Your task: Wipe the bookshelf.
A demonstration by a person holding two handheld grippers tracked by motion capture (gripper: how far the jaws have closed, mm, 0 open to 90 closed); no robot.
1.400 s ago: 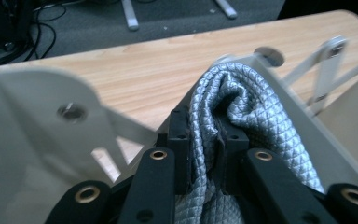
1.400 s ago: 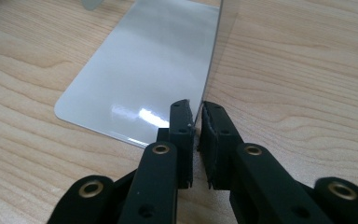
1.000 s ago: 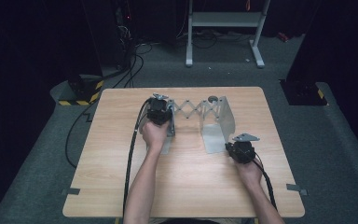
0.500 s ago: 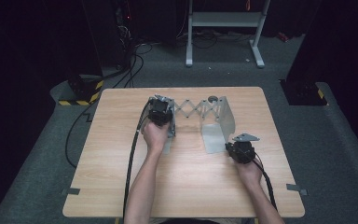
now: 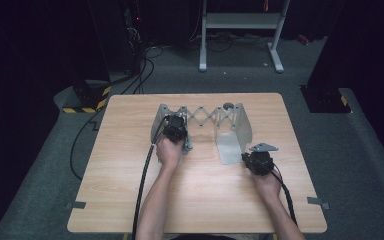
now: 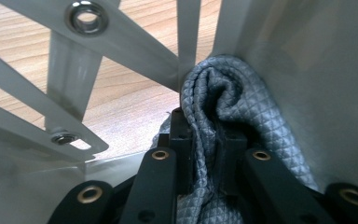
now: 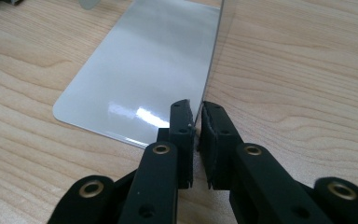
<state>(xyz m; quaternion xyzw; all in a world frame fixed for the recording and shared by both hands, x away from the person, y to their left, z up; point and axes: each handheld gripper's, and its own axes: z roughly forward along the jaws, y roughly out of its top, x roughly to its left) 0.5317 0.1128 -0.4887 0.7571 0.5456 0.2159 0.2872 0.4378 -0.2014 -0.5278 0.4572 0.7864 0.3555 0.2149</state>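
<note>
In the right gripper view, the right gripper (image 7: 196,122) has its jaws pressed together on the near edge of the upright wall of the metal bookend rack (image 7: 140,70), whose shiny base plate lies flat on the wooden table (image 7: 307,74) to the left of that wall; the high view shows this gripper (image 5: 258,161) at the near right corner of the rack (image 5: 232,135) but not the pinch itself; in the left gripper view, the left gripper (image 6: 204,135) is clamped on a bunched grey quilted cloth (image 6: 228,98), which sits pushed into the corner between a pale metal wall on the right and the crossed lattice bars (image 6: 65,93) with their rivets on the left; in the high view the cloth is hidden under the left hand (image 5: 169,151) and gripper (image 5: 175,127), so its place inside the left end plate of the rack is told by the gripper view alone; farther off in the high view the scissor lattice (image 5: 206,114) spans between the two end plates, with cables and a stand's feet on the dark floor beyond; against the earlier frame, the left gripper sits a little lower into the left end of the rack, while the right hand and the rack keep their places.
</note>
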